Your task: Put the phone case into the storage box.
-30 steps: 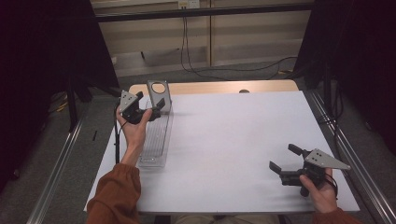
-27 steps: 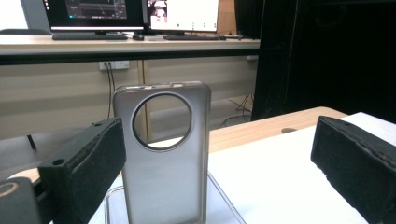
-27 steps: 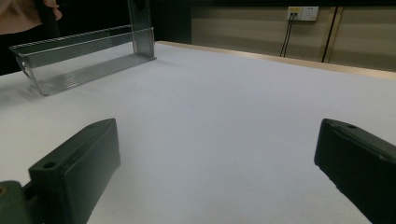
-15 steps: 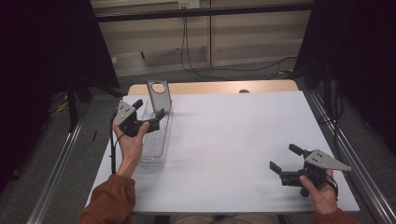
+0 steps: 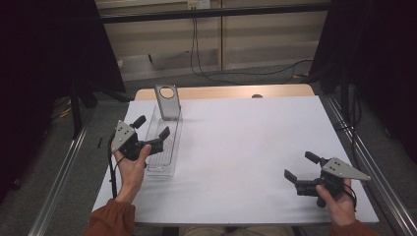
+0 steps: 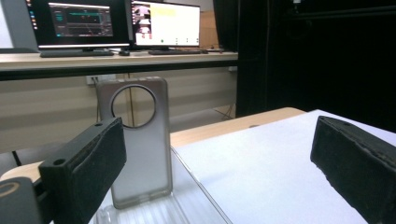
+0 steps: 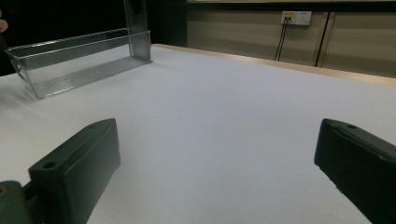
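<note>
Your left gripper (image 5: 151, 127) hangs over the near-left part of the white table (image 5: 246, 147), its jaws spread wide with nothing between them; one jaw sits above the clear plastic tray (image 5: 162, 147) and the other is out past the tray's left edge. Along that gripper's own view the two black pads (image 6: 84, 168) stand far apart, and between them, farther off, you see the grey phone case (image 6: 137, 140) standing upright at the far end of the tray, its round camera opening at the top. From above, the phone case (image 5: 167, 102) stands in the tray's far end, leaning slightly back, close to the wooden strip at the table's far edge and apart from your left gripper. The tray lies lengthwise, running away from you, near the table's left side. Your right gripper (image 5: 301, 167) rests low at the near-right corner of the table, well apart from the tray, jaws wide and holding nothing. In its own view the jaws frame bare white tabletop, with the tray (image 7: 74, 60) off in the upper left, and the lower part of the case (image 7: 137, 28) rising from its far end
</note>
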`<state>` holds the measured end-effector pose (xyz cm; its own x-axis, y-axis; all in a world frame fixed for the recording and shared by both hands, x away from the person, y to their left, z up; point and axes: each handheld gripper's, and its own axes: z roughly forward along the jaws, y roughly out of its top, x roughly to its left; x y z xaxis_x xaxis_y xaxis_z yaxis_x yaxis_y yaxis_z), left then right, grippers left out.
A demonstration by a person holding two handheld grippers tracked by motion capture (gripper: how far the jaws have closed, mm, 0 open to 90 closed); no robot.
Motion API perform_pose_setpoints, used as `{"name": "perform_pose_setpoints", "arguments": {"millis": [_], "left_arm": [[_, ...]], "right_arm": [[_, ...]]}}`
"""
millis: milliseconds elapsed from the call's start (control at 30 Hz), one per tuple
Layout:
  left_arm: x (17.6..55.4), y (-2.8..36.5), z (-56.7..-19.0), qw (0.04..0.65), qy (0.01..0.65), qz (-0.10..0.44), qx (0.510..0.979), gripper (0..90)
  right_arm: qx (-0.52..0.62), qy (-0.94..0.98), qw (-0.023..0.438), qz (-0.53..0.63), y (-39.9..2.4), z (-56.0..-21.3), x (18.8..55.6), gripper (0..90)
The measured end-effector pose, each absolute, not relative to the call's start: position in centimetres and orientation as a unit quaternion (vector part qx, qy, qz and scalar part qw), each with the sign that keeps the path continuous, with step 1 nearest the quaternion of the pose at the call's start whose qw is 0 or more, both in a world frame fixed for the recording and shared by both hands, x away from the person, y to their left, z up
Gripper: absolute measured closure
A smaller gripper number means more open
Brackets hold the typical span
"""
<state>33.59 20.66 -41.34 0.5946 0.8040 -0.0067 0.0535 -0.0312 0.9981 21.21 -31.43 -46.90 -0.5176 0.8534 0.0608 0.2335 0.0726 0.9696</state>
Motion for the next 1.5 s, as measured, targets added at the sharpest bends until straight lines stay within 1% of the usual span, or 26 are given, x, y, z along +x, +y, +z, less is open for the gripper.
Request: {"name": "perform_pose_setpoints", "arguments": {"millis": [33,100,167,200,333,467,633,733,800,1000,1100,1167,1300,1333,1500], "left_arm": [[33.3,20.7,-41.3,0.611,0.329,0.308,0.651,3.7],[32.8,20.7,-41.2,0.613,0.341,0.316,0.638,3.7],[32.2,20.9,-41.0,0.614,0.338,0.324,0.635,3.7],[32.1,21.0,-40.9,0.612,0.332,0.32,0.642,3.7],[31.4,21.4,-41.4,0.612,0.342,0.321,0.637,3.6],[30.8,22.0,-42.1,0.614,0.352,0.308,0.636,3.6],[29.9,22.7,-43.0,0.605,0.364,0.313,0.635,3.6],[29.4,23.1,-43.6,0.611,0.374,0.299,0.631,3.6],[29.0,23.4,-44.0,0.609,0.377,0.3,0.631,3.6],[28.1,24.2,-45.1,0.6,0.386,0.295,0.636,3.5],[27.5,24.4,-45.2,0.597,0.376,0.299,0.643,3.5],[27.1,24.5,-45.1,0.607,0.38,0.296,0.632,3.5],[26.2,25.2,-45.1,0.593,0.379,0.312,0.638,3.7],[26.1,25.3,-45.1,0.6,0.382,0.307,0.632,3.7],[25.2,25.2,-45.8,0.584,0.38,0.305,0.649,3.7]], "right_arm": [[0.403,0.676,0.282,0.549,-31.4,-46.9,21.2,0.0],[0.401,0.677,0.283,0.549,-31.4,-46.9,21.2,0.0],[0.401,0.677,0.282,0.549,-31.4,-46.9,21.2,0.0],[0.401,0.677,0.282,0.549,-31.4,-46.9,21.2,0.0],[0.402,0.676,0.282,0.549,-31.4,-46.9,21.2,0.0],[0.405,0.674,0.282,0.55,-31.4,-46.9,21.2,0.0],[0.406,0.673,0.281,0.55,-31.4,-46.9,21.1,0.0],[0.406,0.672,0.283,0.55,-31.4,-46.8,21.1,0.0],[0.409,0.669,0.286,0.551,-31.4,-46.9,21.1,0.0],[0.408,0.671,0.285,0.55,-31.6,-46.8,20.9,0.0],[0.412,0.669,0.287,0.548,-31.7,-46.9,20.9,0.0],[0.413,0.668,0.289,0.548,-31.7,-46.9,20.8,0.0],[0.413,0.669,0.288,0.546,-31.9,-46.9,20.7,0.0],[0.416,0.668,0.29,0.545,-31.9,-46.9,20.7,0.0],[0.423,0.662,0.293,0.544,-32.2,-47.0,20.5,0.0]]}}
